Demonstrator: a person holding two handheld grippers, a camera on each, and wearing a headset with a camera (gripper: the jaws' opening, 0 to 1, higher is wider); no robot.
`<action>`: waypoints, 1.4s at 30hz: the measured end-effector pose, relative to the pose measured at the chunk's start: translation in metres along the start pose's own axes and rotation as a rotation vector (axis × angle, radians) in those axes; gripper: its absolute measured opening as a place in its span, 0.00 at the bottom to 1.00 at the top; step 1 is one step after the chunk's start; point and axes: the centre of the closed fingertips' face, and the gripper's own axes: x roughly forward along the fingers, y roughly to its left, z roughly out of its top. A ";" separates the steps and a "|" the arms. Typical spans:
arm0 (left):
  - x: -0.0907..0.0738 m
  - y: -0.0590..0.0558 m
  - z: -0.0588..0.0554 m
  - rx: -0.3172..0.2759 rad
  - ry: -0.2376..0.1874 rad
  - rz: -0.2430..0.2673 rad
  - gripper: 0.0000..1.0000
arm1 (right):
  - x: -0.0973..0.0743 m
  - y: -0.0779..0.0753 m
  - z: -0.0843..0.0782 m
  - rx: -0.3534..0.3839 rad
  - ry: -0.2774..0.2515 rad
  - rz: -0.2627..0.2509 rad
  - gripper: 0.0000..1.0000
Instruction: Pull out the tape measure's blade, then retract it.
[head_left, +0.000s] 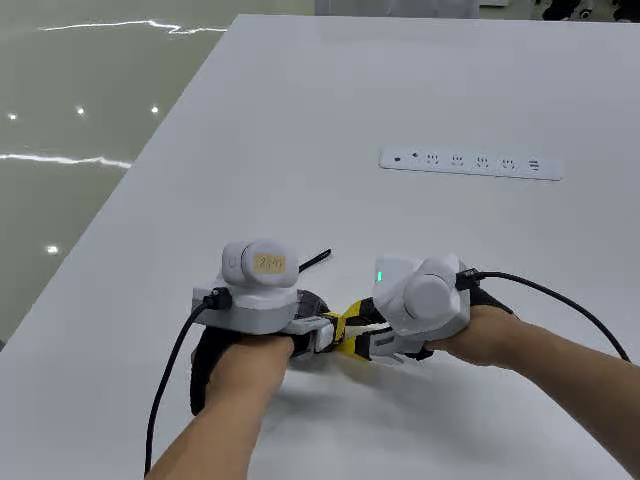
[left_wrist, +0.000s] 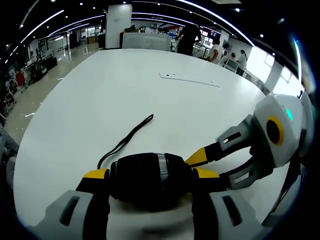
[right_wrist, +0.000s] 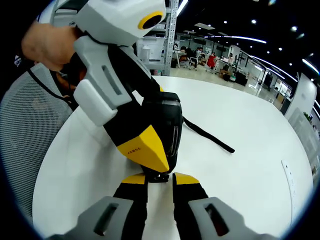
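My left gripper (left_wrist: 150, 175) clamps the black rounded tape measure (right_wrist: 169, 117) low over the white table (head_left: 300, 150), my right gripper (right_wrist: 160, 180) pinched on its small metal end hook (right_wrist: 159, 175); I judge a skewed pull could slip that hook free, and it would snap back.

Tape measure (left_wrist: 150, 180) matt black plastic; table (head_left: 300, 130) smooth white; floor (head_left: 60, 120) glossy
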 end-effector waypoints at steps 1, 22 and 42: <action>-0.002 -0.001 0.000 0.003 0.001 -0.005 0.63 | -0.001 0.000 0.000 -0.002 -0.001 0.000 0.19; -0.016 -0.006 -0.007 0.117 0.024 -0.127 0.63 | -0.035 -0.003 -0.002 0.077 -0.011 -0.063 0.24; -0.039 -0.015 -0.012 0.239 0.022 -0.213 0.73 | -0.091 -0.005 -0.022 0.194 -0.040 -0.194 0.37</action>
